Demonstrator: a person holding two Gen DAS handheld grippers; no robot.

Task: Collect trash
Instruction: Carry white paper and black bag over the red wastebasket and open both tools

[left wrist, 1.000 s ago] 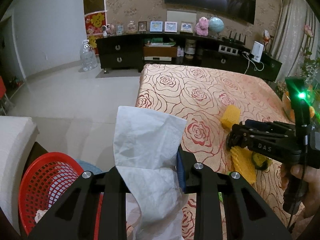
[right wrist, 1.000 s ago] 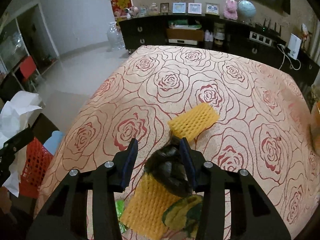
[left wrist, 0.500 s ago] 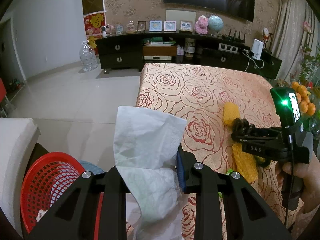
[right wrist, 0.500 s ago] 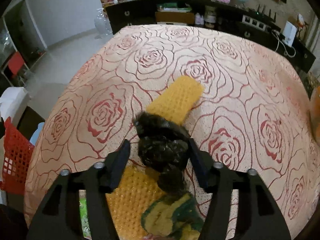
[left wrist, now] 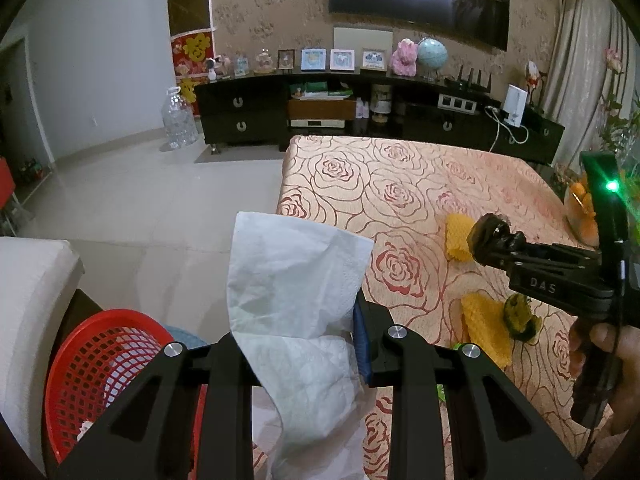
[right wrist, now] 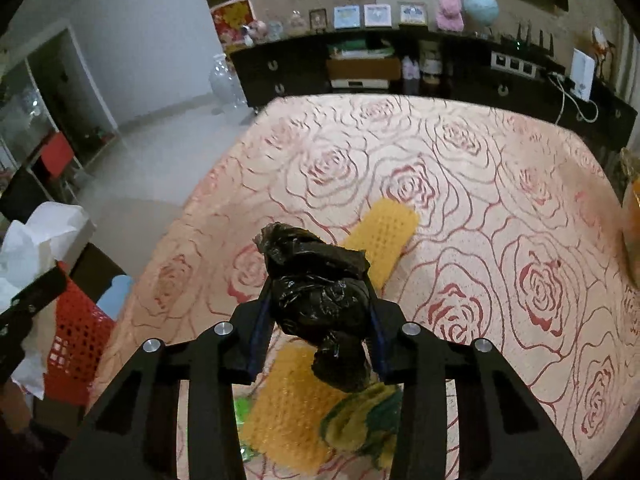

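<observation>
the left gripper point(left wrist: 298, 316) is clamped narrow on a white tissue point(left wrist: 296, 300), which stands up between the jaws and hangs limp below them, its long axis roughly upright. it hovers at the near left edge of the table point(left wrist: 400, 184), with the red basket point(left wrist: 100, 360) down on the floor to its left; the basket already seems to hold a scrap or two, though that corner is too dim to be sure.

the right gripper point(right wrist: 318, 312) has its jaws closing on a crumpled black plastic bag point(right wrist: 316, 288), and the pads already press both its sides. the bag is lifted clear of the cloth, its long axis running along the fingers, the knotted top pointing to the far side of the table and a tail drooping toward the near side.

as i judge it, the job is midway: two pieces are in hand but not yet dropped in the basket. left on the table are a yellow foam net point(right wrist: 384, 236) farther off, a second yellow net point(right wrist: 288, 408) near the edge, a yellow-green peel point(right wrist: 360, 416) just beside it to the right, and a small green scrap point(right wrist: 240, 408) at its left.
</observation>
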